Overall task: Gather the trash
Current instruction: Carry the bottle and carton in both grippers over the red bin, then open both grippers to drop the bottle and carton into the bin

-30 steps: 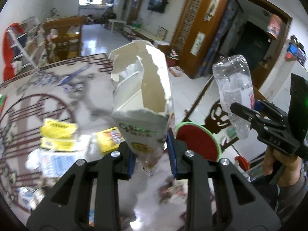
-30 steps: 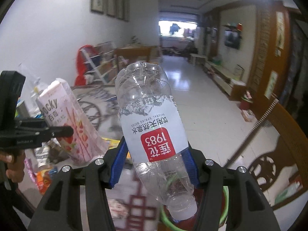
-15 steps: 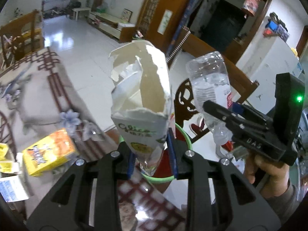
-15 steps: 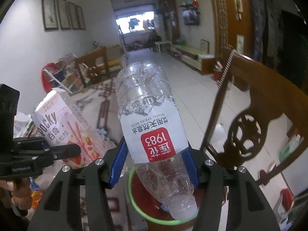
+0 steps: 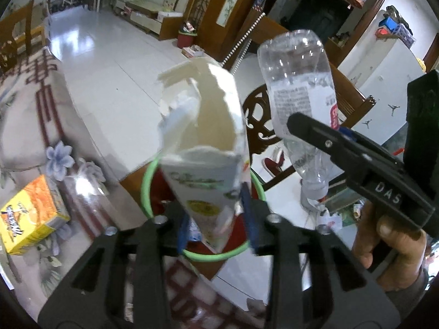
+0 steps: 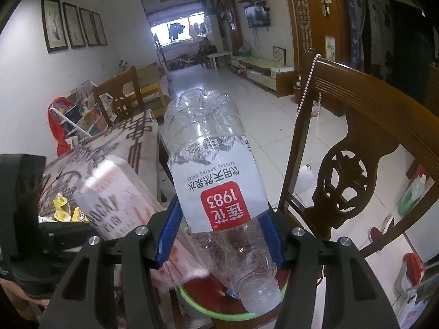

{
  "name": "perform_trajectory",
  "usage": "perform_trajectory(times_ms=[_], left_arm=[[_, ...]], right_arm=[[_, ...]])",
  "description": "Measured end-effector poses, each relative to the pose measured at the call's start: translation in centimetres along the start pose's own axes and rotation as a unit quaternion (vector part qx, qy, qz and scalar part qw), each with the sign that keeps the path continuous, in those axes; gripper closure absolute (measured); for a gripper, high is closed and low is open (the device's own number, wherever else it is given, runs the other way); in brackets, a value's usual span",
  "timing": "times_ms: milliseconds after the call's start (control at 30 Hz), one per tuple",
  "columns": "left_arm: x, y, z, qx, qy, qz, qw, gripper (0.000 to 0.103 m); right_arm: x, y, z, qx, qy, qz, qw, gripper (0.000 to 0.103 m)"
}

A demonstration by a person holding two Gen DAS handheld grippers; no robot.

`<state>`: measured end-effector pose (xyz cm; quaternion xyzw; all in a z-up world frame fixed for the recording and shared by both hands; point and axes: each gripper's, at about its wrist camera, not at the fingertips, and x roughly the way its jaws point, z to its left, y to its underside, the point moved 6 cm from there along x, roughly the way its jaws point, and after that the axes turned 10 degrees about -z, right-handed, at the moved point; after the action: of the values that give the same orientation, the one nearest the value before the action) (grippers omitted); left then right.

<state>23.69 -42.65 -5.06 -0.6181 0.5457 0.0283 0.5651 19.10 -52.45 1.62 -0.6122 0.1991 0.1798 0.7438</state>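
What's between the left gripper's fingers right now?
A torn snack box, held over the green-rimmed bin, seen in the left wrist view.

Black plastic fingers (image 6: 170, 235) w/ blue pads, silver screws; "DAS" marking, bare-skinned hand (image 5: 389, 244).

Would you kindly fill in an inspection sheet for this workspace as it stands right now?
Surface: patterned tablecloth, floral and red motifs.
Job's things: torn snack box and clear plastic bottle, cap end down, both above the green-rimmed red bin.
Clutter: orange-yellow box on the cloth; yellow wrappers farther back.
Grippers: left hand-held gripper shut on the snack box; right hand-held gripper shut on the bottle.
Cables: nothing seen.
Surroundings: carved wooden chair draped with a bead string; white tiled floor.
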Motion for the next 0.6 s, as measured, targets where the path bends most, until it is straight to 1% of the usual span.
perform_trajectory(times_ms=[33, 67, 133, 333, 433, 467, 500, 600], left_arm=[[0.0, 0.0, 0.0, -0.004, 0.000, -0.002, 1.0000, 0.032], [0.0, 0.1, 0.1, -0.008, 0.000, -0.004, 1.0000, 0.020], [-0.1, 0.1, 0.4, -0.016, -0.006, -0.005, 0.9998, 0.009], [-2.2, -0.1, 2.8, -0.046, -0.025, -0.025, 0.9983, 0.009], [-3.7, -0.4, 4.1, -0.062, -0.035, -0.039, 0.9967, 0.008], [-4.0, -0.4, 4.3, -0.064, -0.037, -0.041, 0.9964, 0.008], [-4.6, -0.6, 4.8, -0.066, -0.040, -0.044, 0.9960, 0.008], [-5.5, -0.6, 5.3, -0.066, -0.047, -0.050, 0.9955, 0.008]], right_arm=[[-0.1, -0.1, 0.1, 0.000, 0.001, -0.001, 1.000, 0.050], [0.0, -0.1, 0.0, 0.000, 0.002, -0.002, 1.000, 0.050], [-0.1, -0.2, 0.1, -0.001, 0.002, -0.005, 1.000, 0.050], [0.6, 0.0, 0.1, -0.011, -0.001, 0.009, 1.000, 0.049], [0.7, 0.1, 0.2, -0.017, 0.004, 0.012, 1.000, 0.047], [0.7, 0.2, 0.1, -0.021, 0.010, 0.013, 1.000, 0.041], [0.7, 0.2, 0.2, -0.023, 0.014, 0.012, 1.000, 0.032], [0.5, 0.1, 0.2, -0.021, 0.017, 0.005, 1.000, 0.022]])
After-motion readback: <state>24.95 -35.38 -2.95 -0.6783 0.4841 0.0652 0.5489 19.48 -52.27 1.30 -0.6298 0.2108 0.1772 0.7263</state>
